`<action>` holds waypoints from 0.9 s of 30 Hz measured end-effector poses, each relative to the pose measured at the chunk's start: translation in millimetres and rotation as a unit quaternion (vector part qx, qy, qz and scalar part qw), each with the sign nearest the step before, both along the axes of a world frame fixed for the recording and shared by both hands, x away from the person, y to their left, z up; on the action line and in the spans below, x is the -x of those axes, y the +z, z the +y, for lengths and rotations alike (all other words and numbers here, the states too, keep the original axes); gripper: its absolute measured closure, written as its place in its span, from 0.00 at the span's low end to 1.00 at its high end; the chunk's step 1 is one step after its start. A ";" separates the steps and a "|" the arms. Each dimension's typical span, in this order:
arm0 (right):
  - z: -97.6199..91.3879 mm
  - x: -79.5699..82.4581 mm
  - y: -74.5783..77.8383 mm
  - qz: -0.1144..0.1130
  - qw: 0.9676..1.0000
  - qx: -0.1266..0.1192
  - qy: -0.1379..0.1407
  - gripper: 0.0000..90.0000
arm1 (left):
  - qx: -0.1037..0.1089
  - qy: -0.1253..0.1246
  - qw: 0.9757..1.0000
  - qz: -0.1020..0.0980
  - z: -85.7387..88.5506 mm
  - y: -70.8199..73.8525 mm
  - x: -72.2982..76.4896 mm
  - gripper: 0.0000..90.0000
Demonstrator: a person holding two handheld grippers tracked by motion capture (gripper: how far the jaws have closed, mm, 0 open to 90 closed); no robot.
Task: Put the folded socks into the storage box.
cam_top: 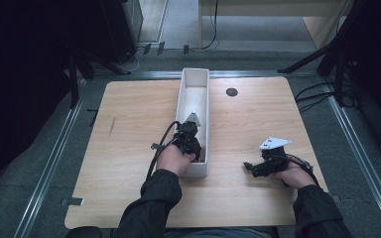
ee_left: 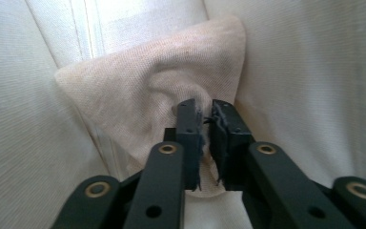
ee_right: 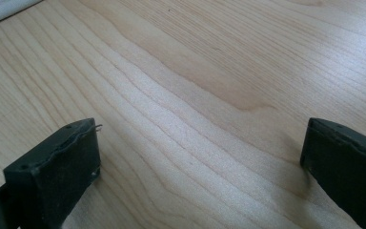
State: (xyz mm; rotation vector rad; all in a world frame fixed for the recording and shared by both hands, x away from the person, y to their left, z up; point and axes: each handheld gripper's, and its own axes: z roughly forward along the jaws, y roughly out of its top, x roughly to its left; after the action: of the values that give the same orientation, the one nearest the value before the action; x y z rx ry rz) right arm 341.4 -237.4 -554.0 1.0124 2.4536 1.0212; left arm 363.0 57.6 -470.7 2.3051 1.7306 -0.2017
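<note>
The left gripper [ee_left: 206, 125] pinched a fold of cream woven cloth [ee_left: 143, 90] inside the long white box [cam_top: 200, 82]; the right gripper [ee_right: 200, 157] hovered over the pale wooden desk [ee_right: 209, 71], jaws wide apart.

No text, label, brand, number or sign can be read anywhere in these views. The wooden table [cam_top: 129, 148], the white bin [cam_top: 202, 99] and the pale cloth [ee_left: 143, 95] all carry plain, unmarked surfaces.
</note>
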 end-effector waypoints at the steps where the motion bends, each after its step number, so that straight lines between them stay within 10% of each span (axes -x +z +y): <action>1: 0.0 0.0 0.0 0.000 1.000 0.000 0.000 0.00 | 0.006 0.001 1.000 -0.004 1.7 3.0 0.7 0.88; 27: -0.1 -0.2 -0.1 -0.002 1.000 0.000 0.000 0.00 | 0.035 -0.013 0.999 -0.031 16.9 40.7 5.0 0.56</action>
State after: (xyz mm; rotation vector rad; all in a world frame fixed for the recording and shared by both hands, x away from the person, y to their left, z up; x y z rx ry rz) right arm 341.6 -237.5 -554.0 1.0090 2.4511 1.0221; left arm 358.0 74.5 -430.1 2.2615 1.6382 -0.1899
